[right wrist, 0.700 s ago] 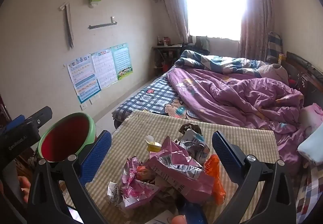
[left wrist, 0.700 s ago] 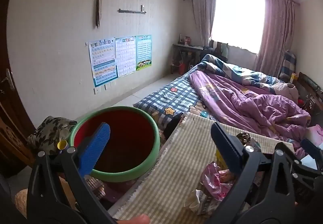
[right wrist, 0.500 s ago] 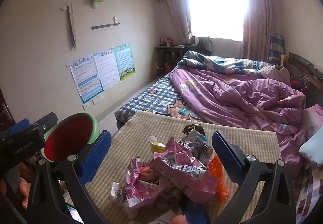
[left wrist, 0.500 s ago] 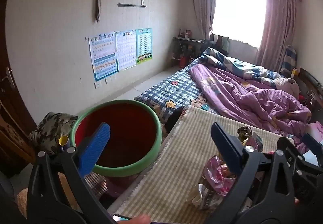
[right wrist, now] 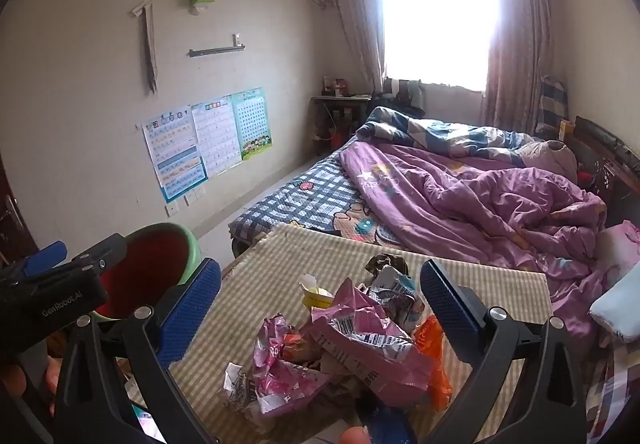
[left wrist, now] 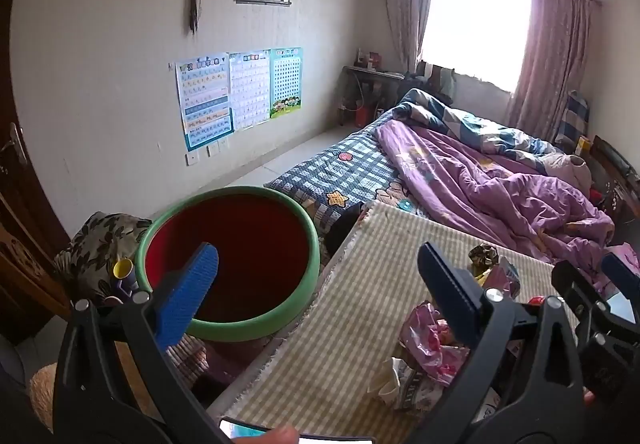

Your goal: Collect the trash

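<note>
**Wrappers sit between the right gripper's fingers; the bin waits to the left**

The right gripper (right wrist: 320, 308) is spread wide with nothing held. The trash pile (right wrist: 344, 348) of crumpled pink, silver and orange wrappers lies on the checked mat (right wrist: 264, 276), low in the centre of the right wrist view, directly ahead of and between the two blue pads. The large pink bag (right wrist: 360, 336) on top runs roughly from upper left to lower right, slanting across the gap.

The left gripper (left wrist: 316, 284) is also open and empty. In its view the pile (left wrist: 432, 340) falls at the lower right, beyond its right pad, while the bin (left wrist: 228, 260), red inside with a green rim, fills the lower left, beside the mat's edge.

So the right hand is the nearer one to the wrappers, and a short reach forward and down should put the pink bag between its pads. The bin then lies off to that gripper's left (right wrist: 160, 268), across the mat.
</note>
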The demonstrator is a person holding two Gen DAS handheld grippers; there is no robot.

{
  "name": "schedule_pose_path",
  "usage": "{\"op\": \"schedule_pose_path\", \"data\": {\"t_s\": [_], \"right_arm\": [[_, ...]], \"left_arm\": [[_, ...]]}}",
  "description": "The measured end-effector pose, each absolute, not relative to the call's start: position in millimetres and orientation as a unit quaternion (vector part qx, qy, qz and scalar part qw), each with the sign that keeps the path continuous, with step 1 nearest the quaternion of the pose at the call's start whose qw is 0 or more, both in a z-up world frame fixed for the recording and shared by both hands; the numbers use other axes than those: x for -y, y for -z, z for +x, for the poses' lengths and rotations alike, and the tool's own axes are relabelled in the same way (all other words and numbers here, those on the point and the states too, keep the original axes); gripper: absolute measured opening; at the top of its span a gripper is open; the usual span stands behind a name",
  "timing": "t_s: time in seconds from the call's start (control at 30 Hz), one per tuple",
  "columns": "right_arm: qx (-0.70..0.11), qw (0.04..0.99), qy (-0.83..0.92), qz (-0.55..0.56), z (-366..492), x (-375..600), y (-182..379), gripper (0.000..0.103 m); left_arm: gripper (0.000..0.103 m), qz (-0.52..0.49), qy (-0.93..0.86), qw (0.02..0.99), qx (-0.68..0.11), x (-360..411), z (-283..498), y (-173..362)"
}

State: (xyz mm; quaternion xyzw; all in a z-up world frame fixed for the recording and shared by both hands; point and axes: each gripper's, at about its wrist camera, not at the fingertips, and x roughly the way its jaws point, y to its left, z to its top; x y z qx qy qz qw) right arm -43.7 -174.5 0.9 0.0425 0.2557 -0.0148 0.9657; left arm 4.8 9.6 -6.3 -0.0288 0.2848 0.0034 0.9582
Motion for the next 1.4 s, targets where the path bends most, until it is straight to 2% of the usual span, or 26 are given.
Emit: {"op": "schedule_pose_path", "data": {"t_s": [1.17,1.4], "right_arm": [[-0.255,0.965,0.017,0.053,-42.5,183.4,7.2,0.096],[-0.241,0.966,0.017,0.098,-47.5,206.7,14.4,0.096]], "left_arm": [[0.098,-0.002,-0.015,0.956,-0.294,1.4,4.3,17.4],[0.098,-0.005,0.059,0.946,-0.319,8.0,5.6,34.6]]}}
